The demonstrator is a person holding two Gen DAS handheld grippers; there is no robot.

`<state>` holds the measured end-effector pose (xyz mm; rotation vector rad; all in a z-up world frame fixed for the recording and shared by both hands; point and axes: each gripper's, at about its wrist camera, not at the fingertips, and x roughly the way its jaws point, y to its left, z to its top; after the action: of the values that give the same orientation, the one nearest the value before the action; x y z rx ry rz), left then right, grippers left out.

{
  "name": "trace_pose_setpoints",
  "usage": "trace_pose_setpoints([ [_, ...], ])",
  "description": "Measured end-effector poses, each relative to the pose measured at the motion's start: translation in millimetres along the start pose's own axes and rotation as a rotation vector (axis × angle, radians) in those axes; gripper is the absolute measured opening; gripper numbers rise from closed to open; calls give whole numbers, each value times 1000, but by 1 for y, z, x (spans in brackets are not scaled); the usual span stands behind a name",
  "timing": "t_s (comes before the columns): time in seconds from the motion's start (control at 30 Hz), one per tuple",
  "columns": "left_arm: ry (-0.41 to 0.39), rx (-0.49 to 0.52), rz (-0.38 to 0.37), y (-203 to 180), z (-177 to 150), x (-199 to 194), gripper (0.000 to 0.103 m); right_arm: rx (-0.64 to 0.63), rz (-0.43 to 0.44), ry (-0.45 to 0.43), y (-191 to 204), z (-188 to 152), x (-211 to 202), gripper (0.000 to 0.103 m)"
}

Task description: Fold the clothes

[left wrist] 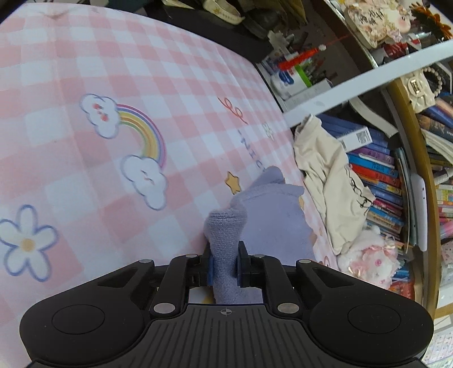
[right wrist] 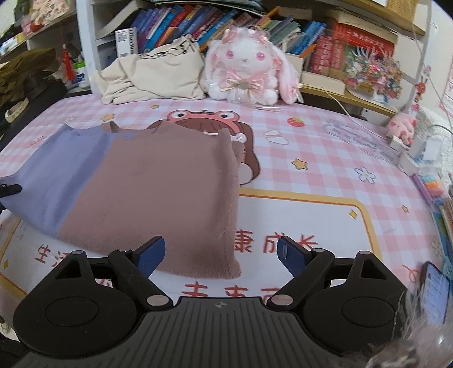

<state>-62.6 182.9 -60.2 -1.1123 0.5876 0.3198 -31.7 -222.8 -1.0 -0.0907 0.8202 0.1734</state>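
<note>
Left gripper (left wrist: pixel 225 264) pinching a bunched fold of the lilac part of the garment (right wrist: pixel 147 186), cloth pulled up between the pads. Right gripper (right wrist: pixel 220 252) spread wide, nothing between the fingers, hovering at the garment's near edge. Garment lies folded on the pink checked sheet (right wrist: pixel 311 158), toward its left side: brown panel on top, lilac panel to the left, right edge straight. Its near right corner sits just ahead of the right gripper. Cream clothes (right wrist: pixel 153 76) piled at the sheet's far edge, plush rabbit (right wrist: pixel 243 65) just beside them on the right. Bookshelf (right wrist: pixel 254 25) behind both. Phone (right wrist: pixel 434 294) at the near right edge
</note>
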Motion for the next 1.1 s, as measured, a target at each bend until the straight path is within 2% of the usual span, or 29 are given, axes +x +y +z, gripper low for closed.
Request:
trace_pose_setpoints([
  [0.2,-17,-14,12,5,-1,-7,13,-22,30,-6,0,7,7,59],
  [0.4,-33,-34,20,7,-5,-12,13,-28,68,22,-9,12,22,43],
  [0.57,-50,-38,4,6,-8,-15,13,-45,117,69,-18,7,33,40],
  [0.7,-58,-28,-26,1,-7,-20,12,-62,158,60,-26,9,36,39],
  [0.93,-99,51,-19,-25,-11,-29,12,-123,196,8,-30,27,46,39],
  [1.1,-124,95,-51,-49,-17,-40,12,-135,248,27,-33,30,60,31],
])
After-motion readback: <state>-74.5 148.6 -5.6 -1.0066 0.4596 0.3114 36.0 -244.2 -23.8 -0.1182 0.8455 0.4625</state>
